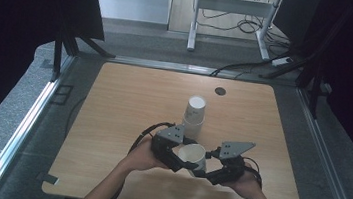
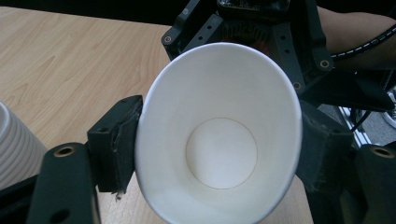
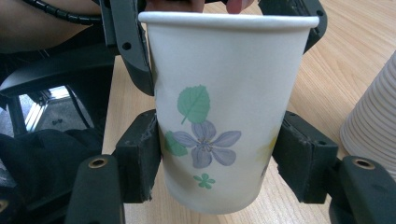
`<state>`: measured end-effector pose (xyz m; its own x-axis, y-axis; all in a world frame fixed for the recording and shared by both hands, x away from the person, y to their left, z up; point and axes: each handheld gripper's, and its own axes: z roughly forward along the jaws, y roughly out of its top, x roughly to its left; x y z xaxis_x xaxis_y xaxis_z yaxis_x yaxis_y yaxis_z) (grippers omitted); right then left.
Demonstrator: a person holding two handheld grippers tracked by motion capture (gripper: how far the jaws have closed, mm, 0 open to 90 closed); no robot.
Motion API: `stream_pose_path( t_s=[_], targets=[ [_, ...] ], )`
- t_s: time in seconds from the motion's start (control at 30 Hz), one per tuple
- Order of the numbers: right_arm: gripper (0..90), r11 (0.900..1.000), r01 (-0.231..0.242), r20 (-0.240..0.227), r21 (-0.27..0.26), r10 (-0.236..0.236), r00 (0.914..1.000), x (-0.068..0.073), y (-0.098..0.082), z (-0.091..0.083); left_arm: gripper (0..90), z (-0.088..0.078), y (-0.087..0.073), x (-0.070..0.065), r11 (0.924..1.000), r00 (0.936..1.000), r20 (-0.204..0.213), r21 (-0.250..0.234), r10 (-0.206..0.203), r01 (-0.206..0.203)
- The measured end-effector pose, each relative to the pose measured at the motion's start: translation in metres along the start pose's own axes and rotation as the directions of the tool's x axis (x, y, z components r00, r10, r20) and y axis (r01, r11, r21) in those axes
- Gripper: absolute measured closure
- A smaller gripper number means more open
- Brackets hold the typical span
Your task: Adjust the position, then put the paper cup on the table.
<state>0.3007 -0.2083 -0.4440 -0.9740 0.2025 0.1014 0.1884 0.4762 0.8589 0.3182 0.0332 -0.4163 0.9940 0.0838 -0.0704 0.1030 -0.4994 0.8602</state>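
Both hands come in from the bottom of the high view and meet near the front edge of the bench [image 1: 113, 102]. Forearms angle inward, wrists turned so the two tools face each other across a paper cup [image 1: 193, 157].

Left tool [image 1: 181, 161] points toward the right one, jaws level. In the left gripper view its pads press the cup [image 2: 219, 135] near the rim from both sides, squeezing the mouth into an oval, so it is clamped on the cup.

Right tool [image 1: 206, 172] points back toward the left hand. In the right gripper view its pads clamp the lower body of the cup [image 3: 224, 116], flower print facing the camera.

Cup is held between both tools just above the bench, tilted with the mouth toward the left tool.

A stack of cups [image 1: 194, 115] stands upside down on the bench just behind the tools, apart from the held cup.
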Motion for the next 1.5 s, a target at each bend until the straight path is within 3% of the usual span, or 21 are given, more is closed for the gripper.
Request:
stream_pose_path(
  t_s=[0.23, 0.37, 0.6, 0.7, 1.07, 1.33, 1.5],
  targets=[
    [33.0, 1.0, 0.012, -0.005, 0.029, -0.012, 0.9999, 0.0, 0.001, 0.004, 27.4, 0.0, 0.002, -0.003, 0.9991, 0.9997, -0.009, 0.038, 0.021, -0.021],
    [23.3, 0.997, 0.018, 0.02, 0.07, -0.019, 0.9996, 0.0, 0.0, 0.007, 27.4, -0.002, 0.004, -0.003, 0.9988, 0.9995, -0.017, 0.042, 0.026, -0.025],
    [13.3, 0.996, -0.007, 0.058, 0.088, 0.002, 0.9983, -0.003, -0.005, 0.004, 27.4, -0.01, 0.005, 0.0, 0.9971, 0.9975, -0.07, 0.075, 0.012, -0.007],
    [13.1, 0.995, -0.022, 0.082, 0.097, 0.014, 0.9965, -0.004, -0.007, 0.002, 27.4, -0.012, 0.004, 0.001, 0.9953, 0.9951, -0.098, 0.097, 0.012, -0.002],
    [6.8, 0.989, -0.036, 0.2, 0.147, 0.006, 0.9799, -0.004, -0.017, -0.002, 27.3, -0.018, 0.002, 0.004, 0.9896, 0.9854, -0.17, 0.141, -0.005, 0.029],
    [4.8, 0.988, -0.058, 0.254, 0.142, 0.02, 0.9671, -0.008, -0.025, -0.007, 27.3, -0.025, 0.002, 0.006, 0.9841, 0.9762, -0.217, 0.173, -0.001, 0.039],
    [1.8, 0.988, -0.083, 0.283, 0.13, 0.043, 0.958, -0.01, -0.03, -0.01, 27.3, -0.028, 0.0, 0.008, 0.9826, 0.9679, -0.25, 0.172, -0.025, 0.07]
  ],
)
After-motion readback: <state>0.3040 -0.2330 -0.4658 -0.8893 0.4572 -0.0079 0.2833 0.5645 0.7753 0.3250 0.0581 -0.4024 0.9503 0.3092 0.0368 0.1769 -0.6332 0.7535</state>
